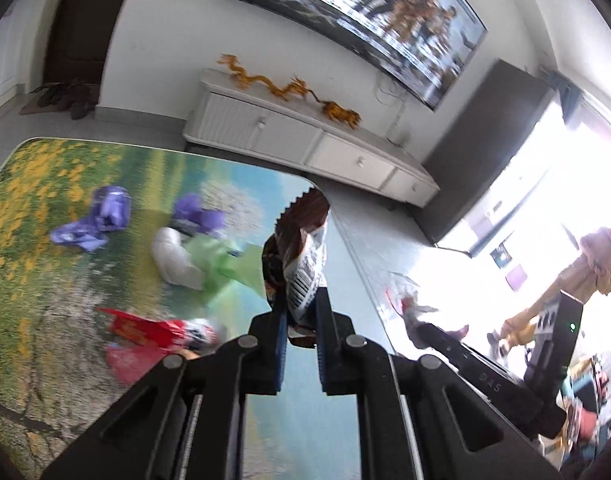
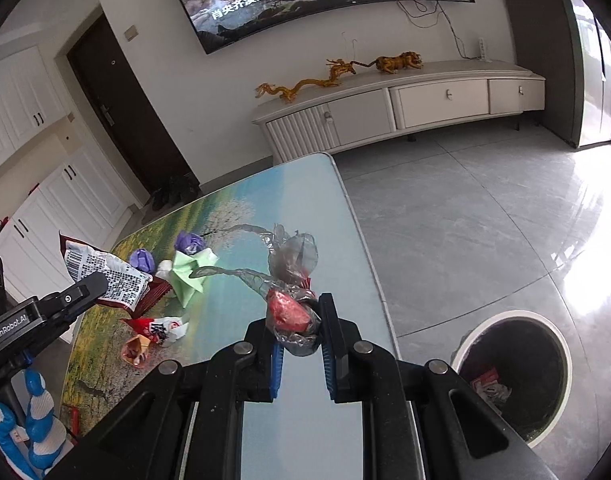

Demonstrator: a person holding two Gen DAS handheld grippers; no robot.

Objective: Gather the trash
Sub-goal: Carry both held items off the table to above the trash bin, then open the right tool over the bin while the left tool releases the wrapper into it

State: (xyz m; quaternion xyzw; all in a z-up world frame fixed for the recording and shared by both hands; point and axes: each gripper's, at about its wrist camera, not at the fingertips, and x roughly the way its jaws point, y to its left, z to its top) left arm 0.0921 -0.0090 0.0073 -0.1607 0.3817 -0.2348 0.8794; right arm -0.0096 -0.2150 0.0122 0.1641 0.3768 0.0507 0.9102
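My right tongs (image 2: pixel 301 332) grip a clear plastic wad (image 2: pixel 291 280); the bin (image 2: pixel 513 376) sits on the floor near right of them — closer than to my left tongs (image 1: pixel 301 320), clamped on a snack wrapper (image 1: pixel 301 256).

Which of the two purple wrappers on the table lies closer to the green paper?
The purple wrapper at the green paper's top edge, seemingly touching it. The other purple wrapper lies apart, to its left in the right wrist view, beyond a white wad.
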